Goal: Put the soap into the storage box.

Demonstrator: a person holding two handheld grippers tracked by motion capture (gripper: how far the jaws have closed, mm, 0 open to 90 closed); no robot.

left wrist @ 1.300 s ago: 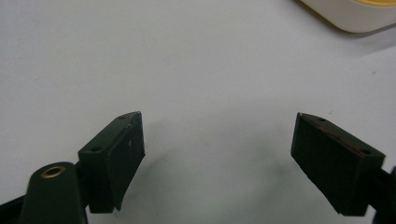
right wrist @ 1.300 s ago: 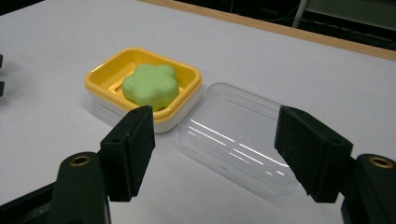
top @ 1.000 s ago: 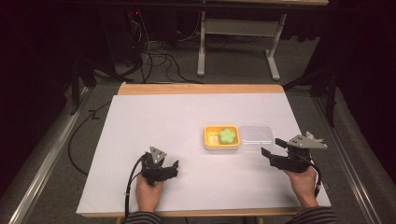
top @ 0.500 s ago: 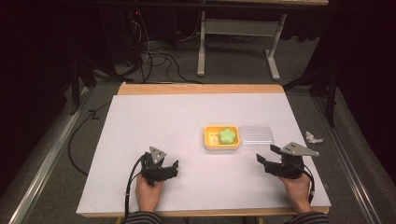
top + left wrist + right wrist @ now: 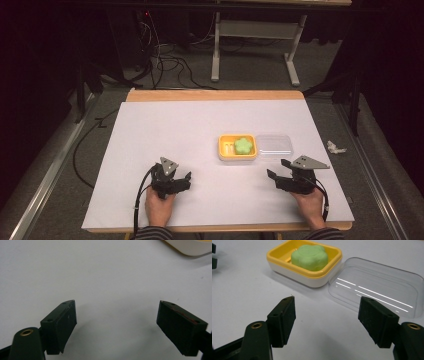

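Right tool (image 5: 278,172): released and holding nothing. In the right gripper view its two black jaws stand apart over bare white worktop, though they have just been closing, with no thing between them. It rests low near the front edge, pointing toward the soap dish.
Left tool (image 5: 183,179): also released and empty. In the left gripper view its jaws gape wide over plain worktop, with a corner of the dish far off at the top right.
Clear lid (image 5: 377,283): lies flat on the worktop just ahead of the right tool, touching the dish's right side, hollow side up.
Soap dish (image 5: 287,256): yellow-rimmed with a white base, open, near the middle of the worktop and to the left of the lid.
Green soap (image 5: 310,257): a flower-shaped cake sitting inside the dish.
Worktop (image 5: 175,130): white sheet over a wooden board, otherwise bare around both tools.
Progress: the soap is in the dish and the lid is off; neither tool has a grip on anything yet.
Left to do: judging by where the right tool points, the lid seems the likely next thing to take up and set on the dish.
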